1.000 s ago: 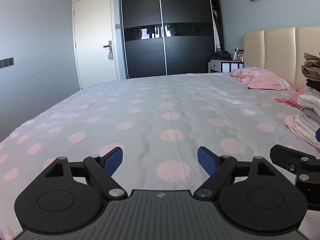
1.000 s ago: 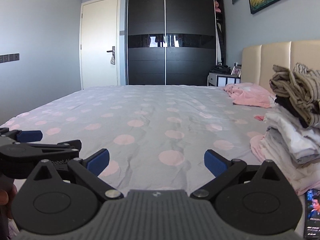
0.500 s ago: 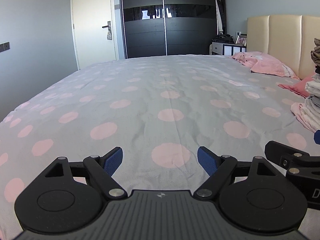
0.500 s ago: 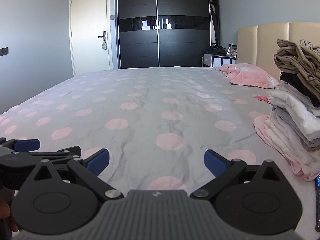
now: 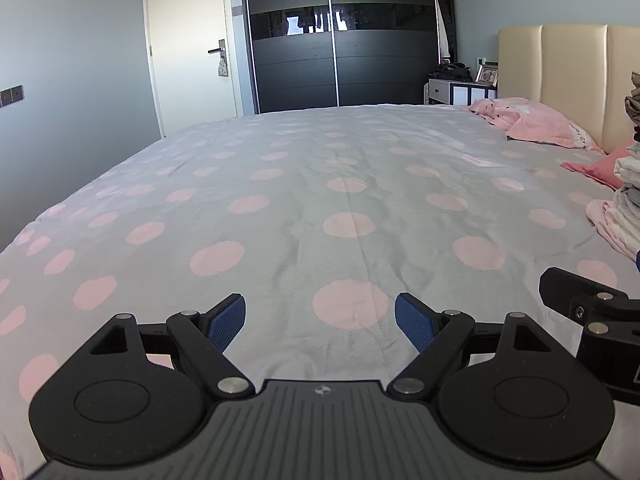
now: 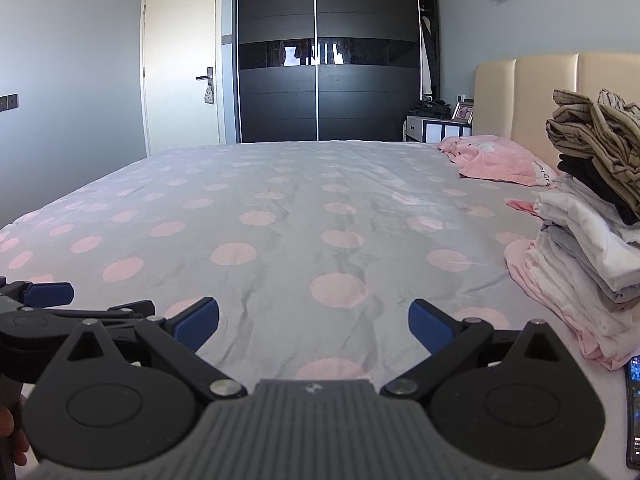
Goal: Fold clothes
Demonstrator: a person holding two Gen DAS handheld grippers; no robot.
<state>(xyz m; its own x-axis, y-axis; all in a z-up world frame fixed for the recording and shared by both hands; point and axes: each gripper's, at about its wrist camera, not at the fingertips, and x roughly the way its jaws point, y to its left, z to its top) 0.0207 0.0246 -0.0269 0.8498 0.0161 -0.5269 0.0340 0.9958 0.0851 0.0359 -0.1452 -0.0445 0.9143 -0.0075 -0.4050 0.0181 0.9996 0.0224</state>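
A pile of clothes [image 6: 588, 232] stands at the right edge of the bed, olive and black pieces on top of white, grey and pink ones; its edge [image 5: 624, 208] shows in the left wrist view. My left gripper [image 5: 320, 322] hovers open over the grey sheet with pink dots [image 5: 320, 200], nothing between its blue pads. My right gripper [image 6: 314, 326] is open too, low over the same sheet [image 6: 300, 220], with the pile to its right. The two grippers sit side by side; the left one [image 6: 44, 308] shows at the right wrist view's left edge.
A pink pillow [image 6: 500, 160] lies against the beige headboard [image 6: 528, 100]. A phone [image 6: 634, 408] lies on the bed just right of my right gripper. Past the far bed edge stand a dark wardrobe [image 6: 324, 60], a white door [image 6: 180, 60] and a bedside table [image 6: 436, 128].
Both views have tipped downward, so more of the sheet fills the frames. The jaws of both grippers have kept the same width.
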